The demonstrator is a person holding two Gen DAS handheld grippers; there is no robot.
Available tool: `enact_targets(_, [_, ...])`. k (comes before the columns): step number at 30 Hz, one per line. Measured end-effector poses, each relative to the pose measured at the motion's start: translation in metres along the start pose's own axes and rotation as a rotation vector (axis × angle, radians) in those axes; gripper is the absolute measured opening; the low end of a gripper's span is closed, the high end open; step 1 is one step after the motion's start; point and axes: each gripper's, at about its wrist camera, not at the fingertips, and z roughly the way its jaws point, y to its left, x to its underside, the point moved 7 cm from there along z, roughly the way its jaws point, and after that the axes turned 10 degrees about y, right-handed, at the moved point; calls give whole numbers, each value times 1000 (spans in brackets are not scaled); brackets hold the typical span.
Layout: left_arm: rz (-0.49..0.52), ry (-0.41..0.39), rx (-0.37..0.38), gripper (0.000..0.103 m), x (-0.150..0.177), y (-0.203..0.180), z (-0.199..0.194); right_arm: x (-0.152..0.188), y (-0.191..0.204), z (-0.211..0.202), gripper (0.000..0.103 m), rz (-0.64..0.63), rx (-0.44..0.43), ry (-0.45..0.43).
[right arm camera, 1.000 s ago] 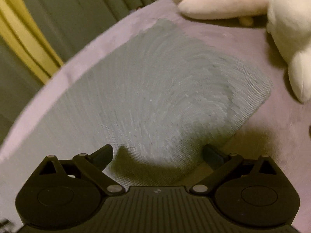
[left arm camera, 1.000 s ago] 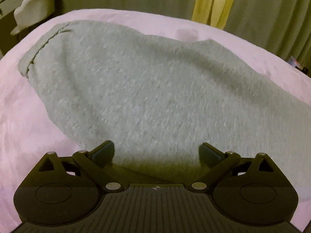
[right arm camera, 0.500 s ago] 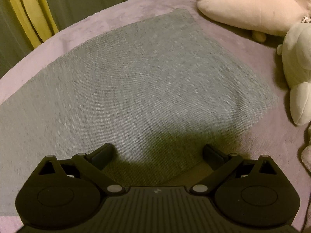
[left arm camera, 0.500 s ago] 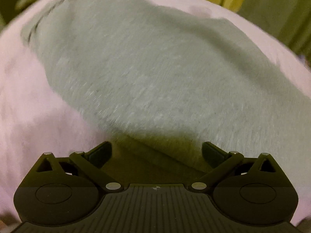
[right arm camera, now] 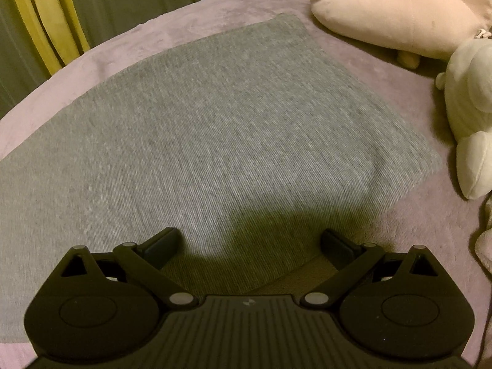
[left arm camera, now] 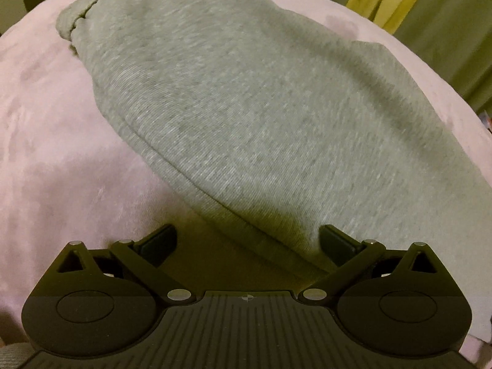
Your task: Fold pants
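— Grey jersey fills most of both views: the pants (left arm camera: pixel 246 101) lie flat on a pink-lilac blanket (left arm camera: pixel 46 153). Where is the cuff?

— Upper left of the left wrist view: a stitched, gathered hem (left arm camera: pixel 77 15). A folded edge runs from there down to the lower centre.

— And the left gripper (left arm camera: pixel 247 241)?

— Spread wide, nothing between its fingers. That folded edge passes between them, in shadow; whether it touches either finger, I cannot tell.

— The right gripper (right arm camera: pixel 249 243)?

— Also wide open and empty, above a corner of the pants (right arm camera: pixel 215 129) at lower centre.

— Anything else?

— Plush toys at the right of the right wrist view: a pale pink one (right arm camera: pixel 390 6) at the top, a white one (right arm camera: pixel 470 107) below it. Yellow and green curtains (right arm camera: pixel 46 21) hang in the upper left.
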Motion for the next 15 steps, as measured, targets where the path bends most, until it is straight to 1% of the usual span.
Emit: enact_targets(15, [-26, 5, -29, 103, -1, -6, 1, -1, -1, 1, 99, 29, 5, -8])
